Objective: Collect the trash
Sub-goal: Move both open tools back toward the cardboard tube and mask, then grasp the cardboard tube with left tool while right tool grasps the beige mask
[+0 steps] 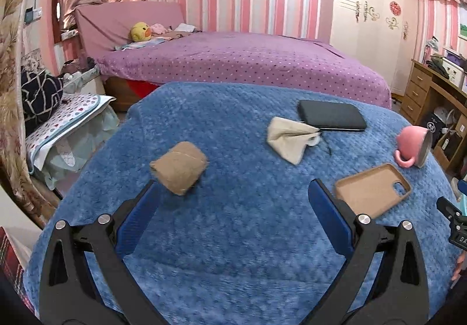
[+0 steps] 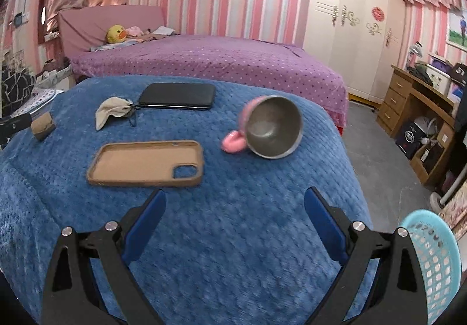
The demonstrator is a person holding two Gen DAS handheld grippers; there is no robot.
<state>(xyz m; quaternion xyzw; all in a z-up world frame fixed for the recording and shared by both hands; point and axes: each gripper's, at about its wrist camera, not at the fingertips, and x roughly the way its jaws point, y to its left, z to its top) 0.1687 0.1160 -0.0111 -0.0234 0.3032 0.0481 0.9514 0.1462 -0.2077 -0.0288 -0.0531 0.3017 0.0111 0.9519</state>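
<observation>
Likely light, crushable: brown cardboard roll (image 1: 178, 168) on blue blanket (image 1: 233, 222), best pinched across its sides. Left gripper (image 1: 233, 190) spread wide, empty; right gripper (image 2: 235, 196) likewise.

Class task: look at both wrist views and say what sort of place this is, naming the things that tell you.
Almost certainly a home bedroom. A bed with a purple dotted cover fills the middle, a yellow duck plush lies near its headboard, and a cream wardrobe lines the far wall. Both grippers hover open over a blue blanket.
</observation>
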